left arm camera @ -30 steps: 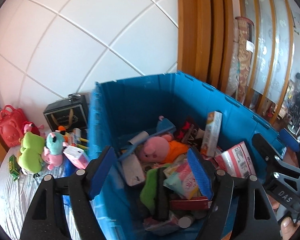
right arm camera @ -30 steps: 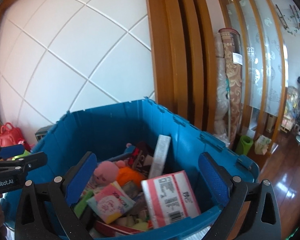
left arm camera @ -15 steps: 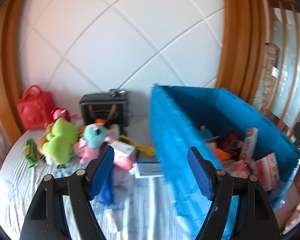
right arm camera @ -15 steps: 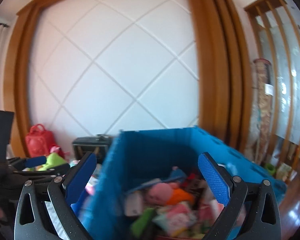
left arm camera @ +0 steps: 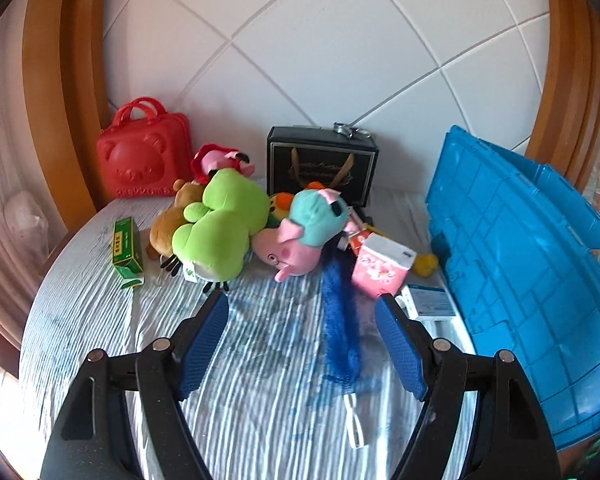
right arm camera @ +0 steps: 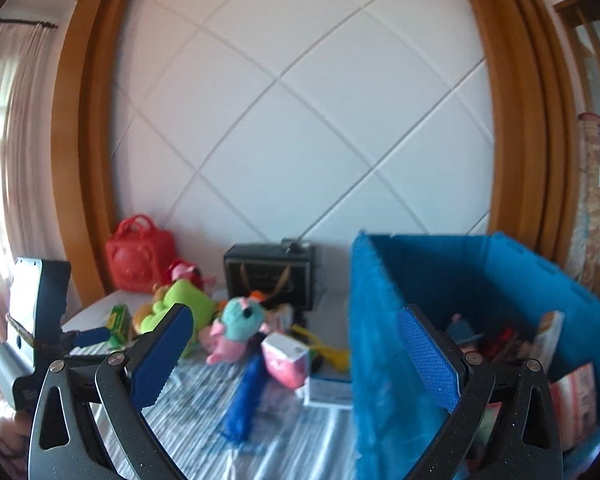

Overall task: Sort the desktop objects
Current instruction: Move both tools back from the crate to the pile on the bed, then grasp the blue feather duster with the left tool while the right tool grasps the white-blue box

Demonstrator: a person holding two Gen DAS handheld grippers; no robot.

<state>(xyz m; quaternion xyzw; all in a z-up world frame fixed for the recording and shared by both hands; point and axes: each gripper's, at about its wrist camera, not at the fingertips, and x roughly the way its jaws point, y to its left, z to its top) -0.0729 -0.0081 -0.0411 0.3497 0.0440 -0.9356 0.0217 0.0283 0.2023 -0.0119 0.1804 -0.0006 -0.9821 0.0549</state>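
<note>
Left claw (left arm camera: 302,336) and right claw (right arm camera: 292,354) both gape wide, seemingly empty, touching nothing.

A lived-in home: plush toys (left arm camera: 220,224) heaped on a striped-cloth surface (left arm camera: 260,400), wood-framed padded wall panel (right arm camera: 300,140), curtained window (right arm camera: 4,160).
</note>
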